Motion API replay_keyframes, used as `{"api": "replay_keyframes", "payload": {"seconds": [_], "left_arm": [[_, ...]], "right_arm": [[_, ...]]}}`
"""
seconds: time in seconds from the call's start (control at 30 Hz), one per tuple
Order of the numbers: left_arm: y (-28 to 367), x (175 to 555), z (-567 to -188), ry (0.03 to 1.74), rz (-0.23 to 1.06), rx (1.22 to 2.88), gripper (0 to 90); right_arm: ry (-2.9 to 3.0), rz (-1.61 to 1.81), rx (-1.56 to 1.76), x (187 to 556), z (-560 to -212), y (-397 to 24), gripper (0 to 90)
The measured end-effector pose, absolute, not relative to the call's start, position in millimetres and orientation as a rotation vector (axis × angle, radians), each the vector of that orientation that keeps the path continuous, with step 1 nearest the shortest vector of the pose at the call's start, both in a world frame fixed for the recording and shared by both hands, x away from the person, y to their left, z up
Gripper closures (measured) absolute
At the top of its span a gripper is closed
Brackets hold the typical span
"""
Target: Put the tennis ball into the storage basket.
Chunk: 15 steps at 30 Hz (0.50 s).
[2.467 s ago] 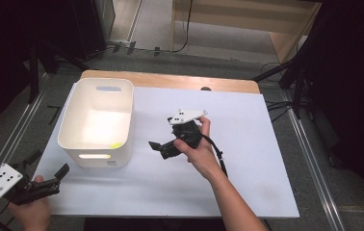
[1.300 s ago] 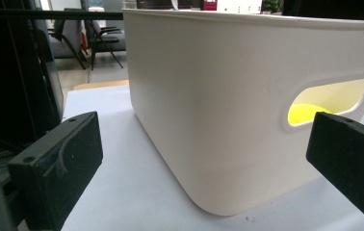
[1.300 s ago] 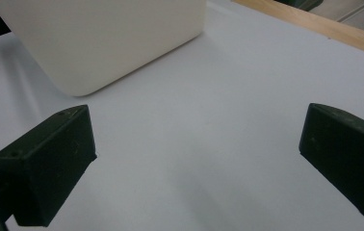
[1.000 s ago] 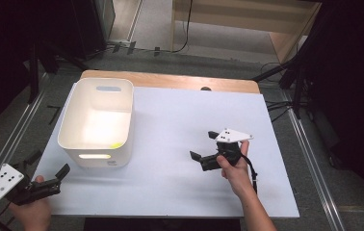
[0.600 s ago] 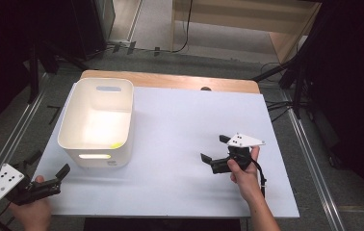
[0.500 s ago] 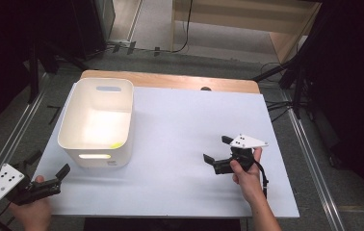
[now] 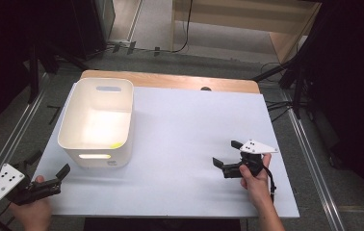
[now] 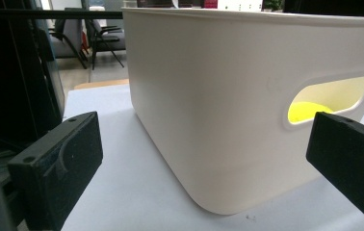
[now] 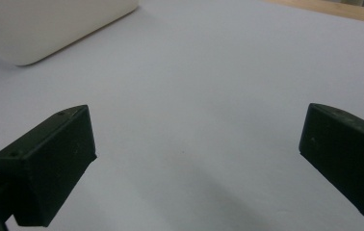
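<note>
A: What has changed over the last couple of seconds?

B: The right claw (image 7: 227, 157) has moved. Earlier it was near the middle of the desk (image 7: 180, 130), close to the bin (image 7: 98, 122). Since then it has drawn back toward the near right part of the desk, and now it is well apart from the bin. The left claw (image 7: 50, 169) has stayed where it was, at the near left corner, just in front of the bin.

A: And the jaws?

B: Both claws are spread wide, with nothing between the jaws. In the right gripper view only bare desk lies between them. In the left gripper view the jaws stand either side of the bin's near wall, not touching it.

A: How does the bin look?

B: It is white with rounded corners, upright on the left half of the desk, open at the top. Each end wall has an oval handle slot. Through the near slot (image 8: 329, 98) something yellow (image 8: 305, 109) shows inside, lying at the near right of the floor; from above it is a small yellow patch (image 7: 116, 145). I cannot tell what it is.
</note>
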<state>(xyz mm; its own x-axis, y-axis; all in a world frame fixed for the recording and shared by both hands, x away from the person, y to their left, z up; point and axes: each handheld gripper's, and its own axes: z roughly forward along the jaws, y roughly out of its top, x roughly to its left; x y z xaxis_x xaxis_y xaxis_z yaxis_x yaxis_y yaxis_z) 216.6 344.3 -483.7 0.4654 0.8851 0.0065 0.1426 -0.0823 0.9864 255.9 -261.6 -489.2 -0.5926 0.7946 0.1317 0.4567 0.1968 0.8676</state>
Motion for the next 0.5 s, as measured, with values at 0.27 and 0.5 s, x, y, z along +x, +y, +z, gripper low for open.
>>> {"api": "replay_keyframes", "payload": {"seconds": [0.27,0.5], "left_arm": [[344.4,216.5,-483.7,0.929,0.794,1.546,0.0],[345.2,216.2,-483.5,0.929,0.792,1.545,0.0]], "right_arm": [[2.108,1.368,1.209,248.3,-496.7,-273.4,0.0],[2.082,1.372,1.238,240.3,-501.5,-279.2,0.0]]}}
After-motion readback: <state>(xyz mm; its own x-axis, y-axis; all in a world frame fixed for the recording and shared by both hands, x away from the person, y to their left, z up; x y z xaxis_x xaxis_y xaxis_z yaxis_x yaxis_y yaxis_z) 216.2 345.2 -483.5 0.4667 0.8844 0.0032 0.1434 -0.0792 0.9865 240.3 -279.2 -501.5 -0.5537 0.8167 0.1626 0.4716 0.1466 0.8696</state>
